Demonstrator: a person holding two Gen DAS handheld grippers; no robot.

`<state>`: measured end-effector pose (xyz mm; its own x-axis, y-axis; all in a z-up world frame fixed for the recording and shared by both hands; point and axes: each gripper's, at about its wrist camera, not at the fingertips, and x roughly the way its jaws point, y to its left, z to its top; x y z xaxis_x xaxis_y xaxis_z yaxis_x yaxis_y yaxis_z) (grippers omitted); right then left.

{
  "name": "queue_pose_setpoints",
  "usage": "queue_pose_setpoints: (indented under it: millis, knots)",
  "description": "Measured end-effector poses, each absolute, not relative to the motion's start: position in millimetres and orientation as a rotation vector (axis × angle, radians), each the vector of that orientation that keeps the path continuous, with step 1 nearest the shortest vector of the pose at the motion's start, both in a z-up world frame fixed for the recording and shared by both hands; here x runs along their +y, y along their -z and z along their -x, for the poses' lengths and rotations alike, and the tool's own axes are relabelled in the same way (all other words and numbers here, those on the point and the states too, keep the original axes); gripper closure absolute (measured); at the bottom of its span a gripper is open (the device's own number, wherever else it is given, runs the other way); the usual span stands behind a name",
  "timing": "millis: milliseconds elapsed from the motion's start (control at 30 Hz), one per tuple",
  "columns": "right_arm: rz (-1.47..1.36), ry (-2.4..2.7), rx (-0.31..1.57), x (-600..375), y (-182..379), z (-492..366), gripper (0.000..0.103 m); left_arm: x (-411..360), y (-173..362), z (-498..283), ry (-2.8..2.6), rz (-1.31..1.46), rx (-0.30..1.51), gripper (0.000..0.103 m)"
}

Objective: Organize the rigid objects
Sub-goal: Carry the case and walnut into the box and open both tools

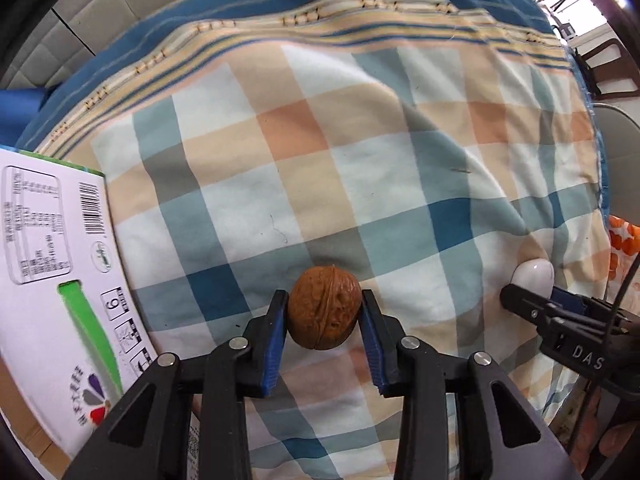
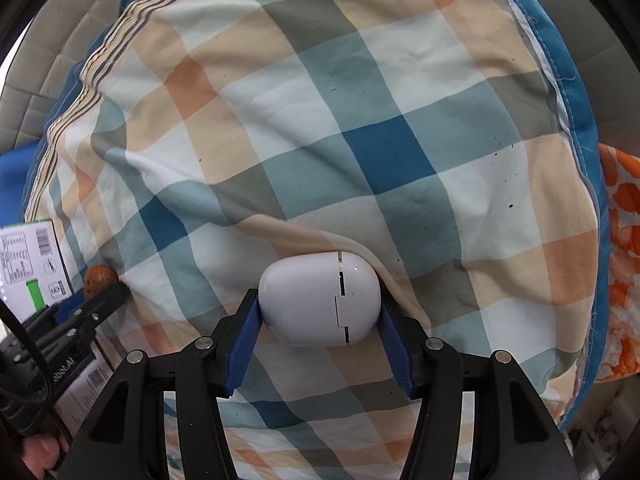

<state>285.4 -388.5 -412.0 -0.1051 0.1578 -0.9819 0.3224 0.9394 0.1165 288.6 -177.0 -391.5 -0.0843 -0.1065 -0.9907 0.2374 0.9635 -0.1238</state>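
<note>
Walnut (image 1: 324, 307), brown and wrinkled, sits clamped between the blue pads of the left gripper (image 1: 324, 312) over the checked cloth (image 1: 360, 168); its seam runs roughly away from the camera, long axis along the fingers. Right gripper (image 2: 320, 304) pinches a glossy white earbud case (image 2: 318, 299), long axis lying across the jaws, lid seam upright. A printed carton (image 1: 52, 264) lies at the left.
</note>
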Motion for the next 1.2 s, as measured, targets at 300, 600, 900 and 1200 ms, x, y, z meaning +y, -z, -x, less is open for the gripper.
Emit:
queue_pose_setpoints:
  millis: [300,600,900,1200]
  knots:
    - [-0.324,0.094,1.624,-364,384,-270,0.044,-164,351,-258,0.323,-0.064,1.532,0.071]
    - [-0.268,0.005,1.493,-311,313,-257,0.044,-120,265,-254,0.330,0.053,1.363,0.071]
    - [-0.241,-0.162,1.364,-235,216,-239,0.044,-27,195,-237,0.241,0.104,1.214,0.071]
    - [-0.107,-0.264,1.344,-104,190,-221,0.044,86,182,-208,0.053,0.149,1.173,0.071]
